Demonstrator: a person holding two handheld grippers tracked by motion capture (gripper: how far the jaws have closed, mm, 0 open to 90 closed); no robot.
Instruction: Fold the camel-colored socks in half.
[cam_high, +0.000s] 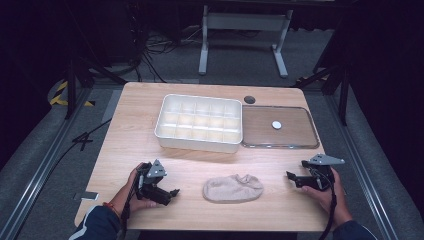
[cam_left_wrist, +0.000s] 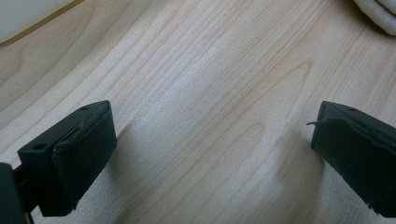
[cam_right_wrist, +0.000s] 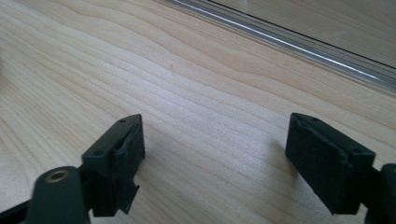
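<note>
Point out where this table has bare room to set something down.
Bare wood lies left of the white divided tray, and along the near edge between each gripper and the sock. The far half is crowded: the tray sits directly beside the clear lid.

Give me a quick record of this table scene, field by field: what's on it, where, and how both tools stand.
surface: wooden table
sock: beige sock, flat near the front edge, between the tools
organizer: white divided box, compartments empty
lid: clear lid lying right of the box, small white disc on it
left tool: jaws open, holding nothing, left of sock
right tool: jaws open, holding nothing, right of sock
</note>
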